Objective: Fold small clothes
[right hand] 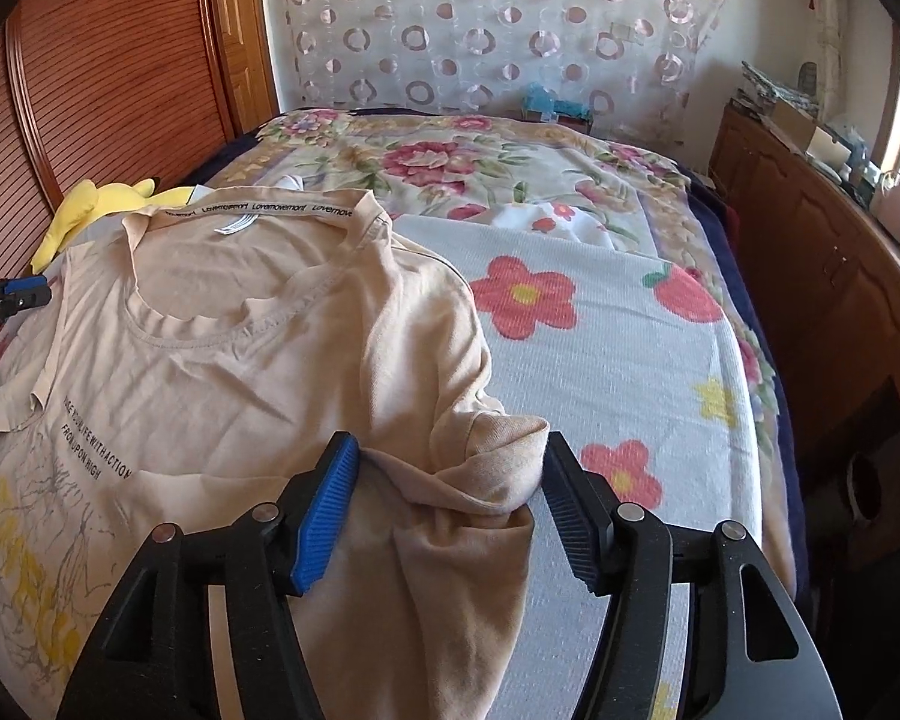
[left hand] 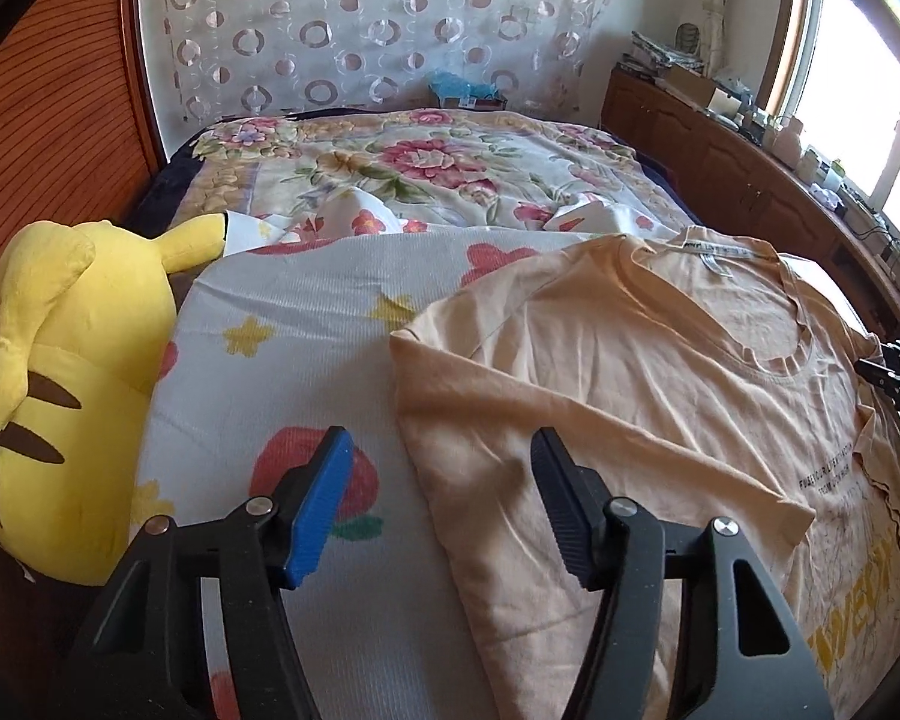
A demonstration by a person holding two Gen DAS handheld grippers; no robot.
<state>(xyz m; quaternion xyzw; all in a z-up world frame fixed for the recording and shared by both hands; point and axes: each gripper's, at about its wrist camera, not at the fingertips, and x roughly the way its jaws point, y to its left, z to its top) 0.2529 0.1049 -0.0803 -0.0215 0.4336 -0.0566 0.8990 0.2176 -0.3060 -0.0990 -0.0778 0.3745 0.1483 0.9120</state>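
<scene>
A peach T-shirt (left hand: 660, 372) with yellow print lies face up on a white flowered blanket (left hand: 306, 324) on the bed; it also shows in the right wrist view (right hand: 222, 360). My left gripper (left hand: 444, 504) is open, straddling the shirt's left sleeve edge just above the fabric. My right gripper (right hand: 450, 504) is open, with the bunched right sleeve (right hand: 492, 468) lying between its jaws. The right gripper's tip shows at the right edge of the left wrist view (left hand: 897, 375), and the left gripper's tip shows at the left edge of the right wrist view (right hand: 12, 297).
A yellow plush toy (left hand: 60, 396) lies at the blanket's left side. A floral bedspread (left hand: 426, 168) covers the far bed. A wooden cabinet (right hand: 822, 276) with clutter runs along the right, under a window. A wooden panel wall (left hand: 48, 120) stands on the left.
</scene>
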